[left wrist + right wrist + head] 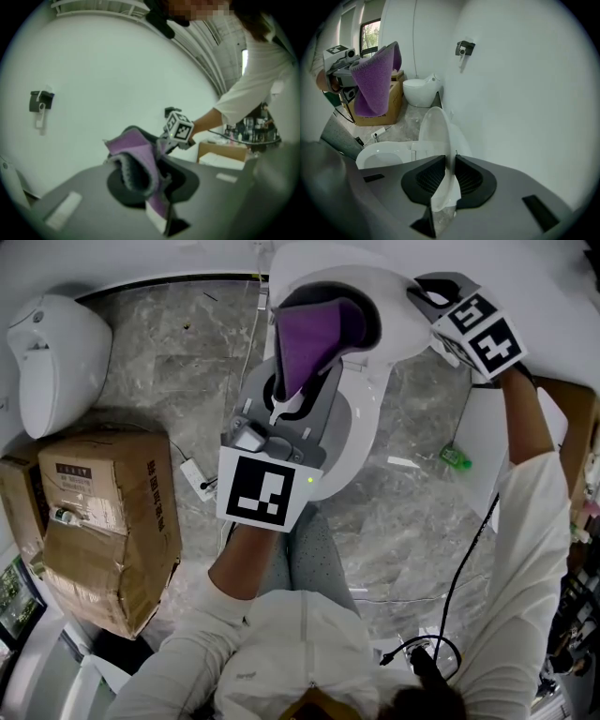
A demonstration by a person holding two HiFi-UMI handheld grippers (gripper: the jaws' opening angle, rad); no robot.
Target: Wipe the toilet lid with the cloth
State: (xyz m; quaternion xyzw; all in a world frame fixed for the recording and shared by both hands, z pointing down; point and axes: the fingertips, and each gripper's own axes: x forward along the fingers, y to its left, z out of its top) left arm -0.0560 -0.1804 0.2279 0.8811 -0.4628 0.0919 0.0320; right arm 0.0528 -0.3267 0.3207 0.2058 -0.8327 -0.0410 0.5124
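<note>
Marble floor below: your right tongs pinch the lid edge (to hold it upright); left tongs clamp the cloth for wiping.

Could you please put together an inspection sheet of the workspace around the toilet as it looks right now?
Surface: grey marble floor, no spills seen.
Job's things: toilet lid raised upright over the seat; purple cloth held up, apparently clear of the lid.
Clutter: cardboard box, white plug adapter and a small green item on the floor.
Grippers: left hand-held gripper shut on the cloth; right hand-held gripper shut on the lid's edge.
Cables: black cable trailing beside the person's right sleeve.
Surroundings: white wall with a small fitting; second toilet in the corner.
</note>
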